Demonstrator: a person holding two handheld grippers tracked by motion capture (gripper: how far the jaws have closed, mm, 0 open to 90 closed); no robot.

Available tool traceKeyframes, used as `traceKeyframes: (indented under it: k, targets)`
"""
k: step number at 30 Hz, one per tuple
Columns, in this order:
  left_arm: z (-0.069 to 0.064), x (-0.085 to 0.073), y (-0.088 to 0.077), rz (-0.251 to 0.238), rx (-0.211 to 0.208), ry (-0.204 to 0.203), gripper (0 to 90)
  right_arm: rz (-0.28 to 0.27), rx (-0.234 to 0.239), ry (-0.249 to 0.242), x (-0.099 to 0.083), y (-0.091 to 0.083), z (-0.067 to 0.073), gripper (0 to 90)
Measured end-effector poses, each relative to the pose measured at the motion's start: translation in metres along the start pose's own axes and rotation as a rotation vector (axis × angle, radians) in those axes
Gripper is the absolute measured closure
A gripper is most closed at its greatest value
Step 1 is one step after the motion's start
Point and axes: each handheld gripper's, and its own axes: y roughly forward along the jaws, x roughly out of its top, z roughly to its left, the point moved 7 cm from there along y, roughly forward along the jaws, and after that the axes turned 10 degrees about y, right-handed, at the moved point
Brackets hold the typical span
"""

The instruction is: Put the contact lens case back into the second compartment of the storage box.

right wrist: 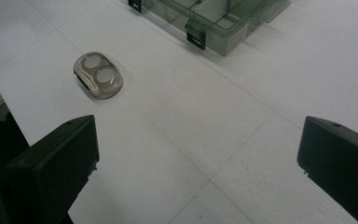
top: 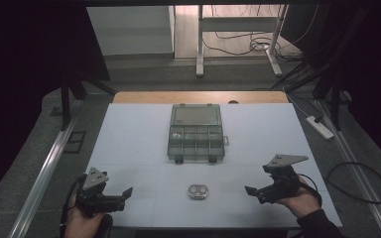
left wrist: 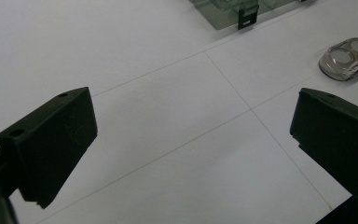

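A small clear case with two round white discs (top: 198,192) lies on the white table near its front edge, between my two grippers. In the left gripper view the case (left wrist: 349,58) sits at the upper right; in the right gripper view the case (right wrist: 98,75) is at the upper left. A grey-green clear compartment box (top: 196,133) rests at the table's middle with its lid open toward the back. My left gripper (top: 126,193) is held low at the front left, open and empty. At the front right my right gripper (top: 251,191) is open too, nothing between its jaws.
The white table (top: 129,144) has a wooden strip along its far edge. The box's black latches (left wrist: 247,18) face the near side, and its corner (right wrist: 214,23) is in the right gripper view. A power strip (top: 320,127) and cables lie on the floor to the right.
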Motion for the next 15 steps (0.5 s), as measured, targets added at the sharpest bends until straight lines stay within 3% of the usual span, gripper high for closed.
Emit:
traceKeyframes:
  k: [8,15]
  targets:
    - [0.000,0.000,0.000,0.003,0.000,0.000,0.5,0.028,0.017,-0.025,0.003,0.009,0.007,0.0]
    - [0.000,0.000,0.001,0.006,-0.001,0.004,0.6,0.052,0.069,-0.041,0.008,0.019,0.018,0.0]
